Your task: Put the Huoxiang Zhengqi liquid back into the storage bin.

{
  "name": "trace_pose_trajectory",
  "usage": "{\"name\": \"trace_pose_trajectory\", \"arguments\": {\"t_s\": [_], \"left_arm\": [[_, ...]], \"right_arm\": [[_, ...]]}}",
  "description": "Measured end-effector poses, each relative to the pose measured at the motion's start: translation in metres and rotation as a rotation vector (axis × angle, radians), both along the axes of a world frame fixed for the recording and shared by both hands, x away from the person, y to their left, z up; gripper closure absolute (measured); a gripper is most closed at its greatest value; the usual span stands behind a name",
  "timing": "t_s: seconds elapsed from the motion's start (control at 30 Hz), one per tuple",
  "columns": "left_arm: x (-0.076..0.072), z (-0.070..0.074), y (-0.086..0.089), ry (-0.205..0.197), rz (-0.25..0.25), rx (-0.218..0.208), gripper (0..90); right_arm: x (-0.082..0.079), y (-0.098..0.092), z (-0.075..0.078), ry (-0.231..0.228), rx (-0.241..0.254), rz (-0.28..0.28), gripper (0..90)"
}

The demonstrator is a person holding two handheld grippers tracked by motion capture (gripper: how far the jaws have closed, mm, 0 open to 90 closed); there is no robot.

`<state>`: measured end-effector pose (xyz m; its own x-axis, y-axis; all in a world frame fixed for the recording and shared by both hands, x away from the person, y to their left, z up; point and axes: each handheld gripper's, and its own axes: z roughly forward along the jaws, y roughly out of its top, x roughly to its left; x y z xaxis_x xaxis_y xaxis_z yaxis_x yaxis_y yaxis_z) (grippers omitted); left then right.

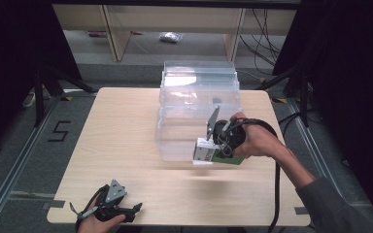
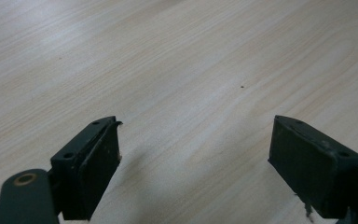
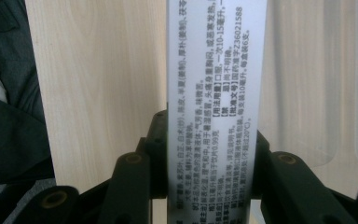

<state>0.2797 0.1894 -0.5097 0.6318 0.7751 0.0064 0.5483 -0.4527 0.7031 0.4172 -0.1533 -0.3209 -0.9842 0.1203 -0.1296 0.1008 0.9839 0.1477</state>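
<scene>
- Here, my right gripper (image 1: 212, 145) sat just right of centre in the high view, its jaws clamped on a small white-and-green carton (image 1: 209, 154) held clear of the counter (image 1: 126, 145).
- In the right gripper view the carton (image 3: 216, 93) ran straight up the middle of the frame, its printed narrow face toward the camera, with the jaws pinching it from both sides low down. I judged that a grip across the narrow faces keeps the box from twisting.
- The carton hung at the near lower edge of the clear plastic bin (image 1: 199, 111), which stood in the upper centre of the high view; whether the two touched I could not tell. Its place there suggested the bin was the destination, and the box would have to rise over the near wall to go in.
- My left gripper (image 1: 108, 206) rested at the lower left of the high view, near the counter's front edge and well apart from the bin, out of the way.
- The left gripper view showed its jaws spread wide over bare wood, gripping nothing.
</scene>
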Motion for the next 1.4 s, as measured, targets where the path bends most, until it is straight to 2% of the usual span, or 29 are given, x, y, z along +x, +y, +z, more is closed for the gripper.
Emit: {"name": "trace_pose_trajectory", "arguments": {"t_s": [0.1, 0.2, 0.23, 0.27, 0.3, 0.37, 0.43, 0.5, 0.53, 0.57, 0.6, 0.7, 0.77, 0.8, 0.87, 0.93, 1.0, 1.03, 1.13, 1.17, 1.2, 1.27, 1.3, 1.4], "left_arm": [[0.000, 0.000, 0.000, 0.000, 0.008, -0.010, 15.6], [0.000, 0.000, 0.000, 0.001, 0.001, 0.010, 15.5], [0.000, -0.002, -0.002, -0.010, 0.020, -0.018, 15.6], [0.000, -0.001, -0.001, -0.003, 0.010, -0.017, 15.6], [0.000, -0.001, -0.001, -0.003, 0.010, -0.017, 15.6], [0.000, 0.000, 0.001, 0.004, -0.003, 0.008, 15.6], [0.000, 0.000, 0.000, 0.000, 0.007, -0.010, 15.6], [0.000, -0.001, -0.001, -0.004, 0.012, -0.021, 15.6], [0.000, -0.001, -0.001, -0.001, 0.014, -0.021, 15.6], [0.000, -0.001, -0.001, -0.001, 0.014, -0.021, 15.6], [0.000, -0.001, -0.001, -0.001, 0.013, -0.020, 15.6], [0.000, -0.001, -0.001, 0.000, 0.014, -0.021, 15.6], [0.000, -0.001, -0.001, 0.000, 0.014, -0.022, 15.6], [0.000, 0.000, 0.000, 0.000, 0.006, -0.009, 15.6], [0.000, 0.000, 0.000, 0.003, -0.001, 0.000, 15.5], [0.000, -0.001, -0.001, 0.001, 0.014, -0.023, 15.6], [0.000, 0.000, 0.000, 0.004, 0.000, -0.002, 15.6], [0.000, 0.000, 0.000, 0.004, 0.000, -0.002, 15.6], [0.000, -0.001, -0.001, 0.000, 0.012, -0.022, 15.5], [0.000, 0.000, 0.000, 0.003, 0.000, -0.002, 15.6], [0.000, -0.001, 0.000, 0.001, 0.006, -0.001, 15.5], [0.000, -0.002, -0.002, -0.003, 0.011, -0.024, 15.5], [0.000, -0.001, 0.000, -0.002, -0.003, 0.001, 15.5], [0.000, -0.001, -0.001, -0.005, 0.006, -0.007, 15.6]], "right_arm": [[0.003, -0.001, 0.004, -0.011, 0.003, 0.003, 65.0], [0.010, -0.003, 0.009, -0.019, 0.016, -0.006, 65.0], [0.010, -0.003, 0.010, -0.015, 0.010, -0.027, 65.0], [0.011, -0.003, 0.011, -0.013, 0.005, -0.043, 65.0], [0.015, -0.004, 0.011, -0.022, 0.015, -0.010, 65.0], [0.018, -0.003, 0.012, -0.020, 0.004, -0.007, 65.0], [0.020, -0.004, 0.013, -0.013, 0.005, -0.028, 65.0], [0.022, -0.004, 0.013, -0.020, 0.008, -0.020, 65.0], [0.026, -0.005, 0.013, -0.028, 0.005, 0.004, 65.0], [0.027, -0.006, 0.014, -0.021, -0.006, -0.024, 65.0], [0.032, -0.007, 0.016, -0.028, -0.006, -0.006, 65.1], [0.037, -0.009, 0.020, -0.030, -0.011, -0.028, 65.0], [0.040, -0.010, 0.021, -0.030, -0.002, -0.008, 65.0], [0.043, -0.012, 0.021, -0.031, -0.011, -0.039, 65.0], [0.045, -0.012, 0.021, -0.032, -0.016, -0.035, 65.0], [0.052, -0.014, 0.021, -0.039, -0.015, -0.032, 65.0], [0.058, -0.015, 0.019, -0.037, -0.004, -0.028, 65.0], [0.058, -0.015, 0.019, -0.031, -0.016, -0.067, 65.0], [0.067, -0.017, 0.014, -0.036, -0.017, -0.050, 65.0], [0.068, -0.018, 0.013, -0.028, -0.022, -0.077, 65.0], [0.070, -0.018, 0.012, -0.022, -0.016, -0.072, 65.0], [0.078, -0.020, 0.008, -0.032, -0.002, -0.029, 65.0], [0.077, -0.019, 0.008, -0.022, -0.014, -0.068, 65.0], [0.081, -0.020, 0.006, -0.021, -0.004, -0.064, 64.9]]}}
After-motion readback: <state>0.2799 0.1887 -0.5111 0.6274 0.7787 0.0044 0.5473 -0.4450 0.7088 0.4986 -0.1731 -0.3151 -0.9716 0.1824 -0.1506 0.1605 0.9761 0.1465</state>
